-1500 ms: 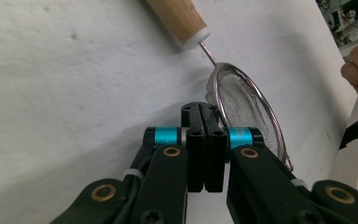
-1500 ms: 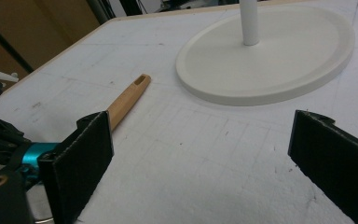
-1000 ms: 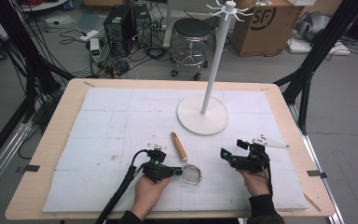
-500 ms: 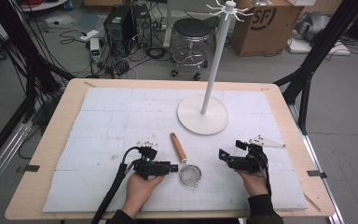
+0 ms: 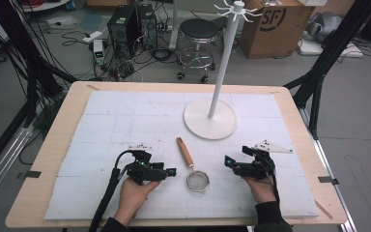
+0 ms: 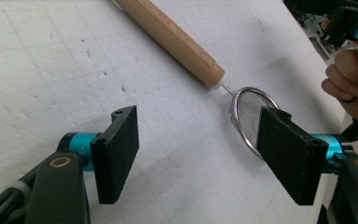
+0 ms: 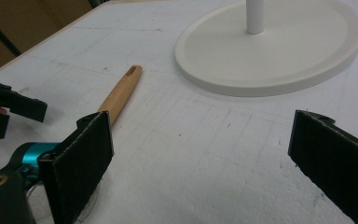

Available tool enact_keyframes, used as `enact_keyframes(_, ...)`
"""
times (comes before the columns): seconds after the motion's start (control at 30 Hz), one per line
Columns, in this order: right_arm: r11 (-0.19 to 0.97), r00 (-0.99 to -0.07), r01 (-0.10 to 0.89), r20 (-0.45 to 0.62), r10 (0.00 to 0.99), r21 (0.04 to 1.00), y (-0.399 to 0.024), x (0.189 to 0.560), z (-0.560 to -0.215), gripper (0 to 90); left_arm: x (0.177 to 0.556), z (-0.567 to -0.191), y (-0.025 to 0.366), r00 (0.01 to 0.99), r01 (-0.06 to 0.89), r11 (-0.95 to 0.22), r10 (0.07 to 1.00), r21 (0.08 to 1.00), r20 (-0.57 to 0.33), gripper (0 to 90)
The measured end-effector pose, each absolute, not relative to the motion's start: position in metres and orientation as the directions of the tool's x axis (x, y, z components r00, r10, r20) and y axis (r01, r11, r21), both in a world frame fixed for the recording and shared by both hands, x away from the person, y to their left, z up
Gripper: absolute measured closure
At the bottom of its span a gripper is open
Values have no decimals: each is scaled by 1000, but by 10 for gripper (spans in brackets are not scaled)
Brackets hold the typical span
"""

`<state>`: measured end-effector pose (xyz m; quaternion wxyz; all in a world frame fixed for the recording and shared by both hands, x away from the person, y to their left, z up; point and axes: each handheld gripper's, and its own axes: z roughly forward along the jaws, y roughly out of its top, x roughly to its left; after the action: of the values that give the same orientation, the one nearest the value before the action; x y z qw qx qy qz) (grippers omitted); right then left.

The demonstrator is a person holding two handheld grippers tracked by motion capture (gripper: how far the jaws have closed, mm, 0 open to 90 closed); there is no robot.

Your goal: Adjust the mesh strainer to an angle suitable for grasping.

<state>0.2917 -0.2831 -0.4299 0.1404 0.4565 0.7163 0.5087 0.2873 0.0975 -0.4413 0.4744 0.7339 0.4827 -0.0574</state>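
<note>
A small round wire-mesh strainer with a pale wooden handle [image 5: 191, 166] is seen lying flat on the white foam sheet [image 5: 106, 121] that covers the wooden table [image 5: 58, 130], in the middle of the half nearest the front edge; its handle is pointed toward the far edge and its mesh bowl toward the front edge. The left gripper [image 5: 170, 171] is held just left of the mesh bowl, apart from it. Its jaws have just been opening and are spread wide, with nothing gripped between them; in the left gripper view the strainer's metal rim [image 6: 248, 112] is seen beyond the right-hand pad, untouched. The right gripper [image 5: 228, 162] is held to the right of the strainer, near it but clear of it, jaws spread and empty. A white coat stand with a round flat base [image 5: 210, 118] is placed behind the strainer, right of the table's centre, well apart from both grippers.
</note>
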Motion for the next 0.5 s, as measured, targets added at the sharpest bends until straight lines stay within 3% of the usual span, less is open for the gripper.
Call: enact_keyframes(0.5, 58, -525, 512, 258, 811, 857, -282, 291, -430, 58, 282, -427, 131, 555, 705, -64, 671, 707, -492, 255)
